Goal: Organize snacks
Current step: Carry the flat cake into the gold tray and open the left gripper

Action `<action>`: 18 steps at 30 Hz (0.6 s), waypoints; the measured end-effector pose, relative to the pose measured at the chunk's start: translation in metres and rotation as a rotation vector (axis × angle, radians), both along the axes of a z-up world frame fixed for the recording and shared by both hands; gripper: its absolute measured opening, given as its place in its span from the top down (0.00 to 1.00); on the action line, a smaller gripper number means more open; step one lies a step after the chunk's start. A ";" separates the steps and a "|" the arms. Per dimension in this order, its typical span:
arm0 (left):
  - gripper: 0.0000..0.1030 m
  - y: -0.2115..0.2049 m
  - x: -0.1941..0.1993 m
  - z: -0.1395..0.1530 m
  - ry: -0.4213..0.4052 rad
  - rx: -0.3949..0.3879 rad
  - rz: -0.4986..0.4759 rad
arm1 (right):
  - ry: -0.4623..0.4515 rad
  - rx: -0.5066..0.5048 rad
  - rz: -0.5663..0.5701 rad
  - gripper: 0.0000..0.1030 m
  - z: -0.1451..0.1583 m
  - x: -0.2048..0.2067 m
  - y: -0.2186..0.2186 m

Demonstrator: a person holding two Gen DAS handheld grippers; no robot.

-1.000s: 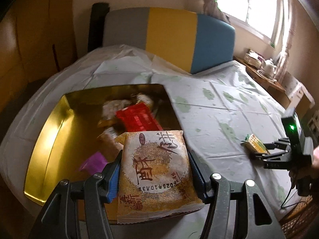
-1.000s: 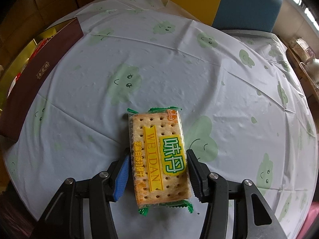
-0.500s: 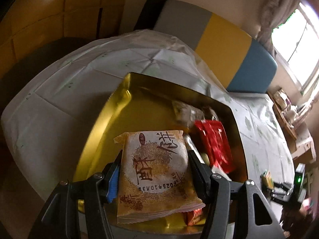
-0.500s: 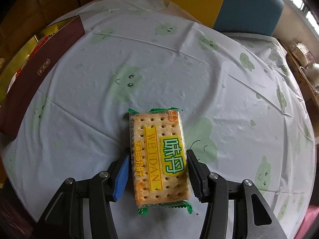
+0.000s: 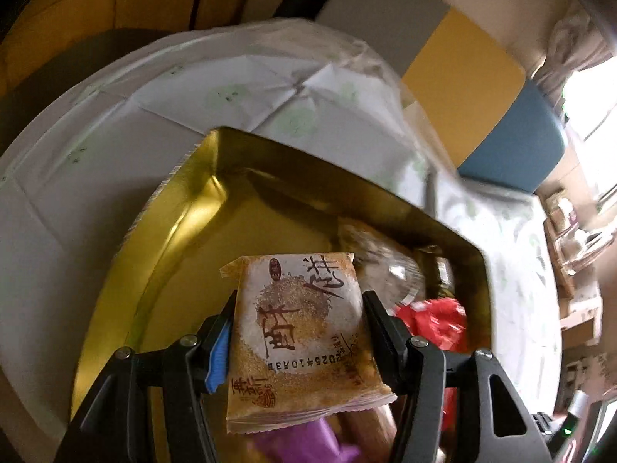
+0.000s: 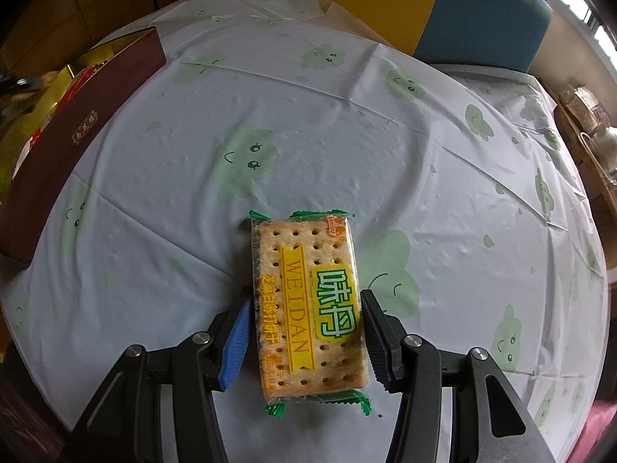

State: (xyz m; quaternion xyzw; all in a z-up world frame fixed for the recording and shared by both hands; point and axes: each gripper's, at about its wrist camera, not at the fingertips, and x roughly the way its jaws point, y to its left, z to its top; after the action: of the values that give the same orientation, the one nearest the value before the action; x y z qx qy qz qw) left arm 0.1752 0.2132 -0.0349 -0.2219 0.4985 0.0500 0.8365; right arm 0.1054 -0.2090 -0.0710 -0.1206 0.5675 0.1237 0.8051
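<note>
- The left hand-held gripper is clamping a tan pastry packet between its two pads, and is holding it above the gold tray.
- Taking the gold tray as the landmark, the pastry packet is hanging over the tray's near middle, with a red wrapper lying inside the tray to the right of it and a purple wrapper showing inside the tray below the packet's lower edge.
- A clear-wrapped snack is lying inside the tray, toward its far right corner.
- The tray is sitting on the white tabletop, which is covered with a cloth printed with pale green clouds.
- The right hand-held gripper is pointing down at the tabletop well away from the tray, its pads closed on the long sides of a cracker packet.
- The cracker packet is lying flat on the cloud-printed cloth, well to the right of the tray, whose dark red outer wall is showing at the left edge of the right wrist view.
- A yellow and blue chair back is standing beyond the tabletop, on the far side from the tray.
</note>
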 end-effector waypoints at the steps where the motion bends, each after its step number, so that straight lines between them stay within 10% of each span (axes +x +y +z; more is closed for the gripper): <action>1: 0.41 0.000 0.006 -0.006 0.011 0.003 0.002 | 0.000 0.000 0.000 0.48 0.000 0.000 0.000; 18: 0.40 -0.021 -0.051 0.030 -0.087 0.228 0.001 | -0.008 -0.010 0.009 0.48 -0.001 0.001 0.003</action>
State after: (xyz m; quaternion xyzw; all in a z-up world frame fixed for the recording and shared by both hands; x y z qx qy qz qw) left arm 0.1239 0.1923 -0.0051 -0.1273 0.4526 0.0970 0.8772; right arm 0.1062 -0.2056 -0.0724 -0.1278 0.5642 0.1239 0.8063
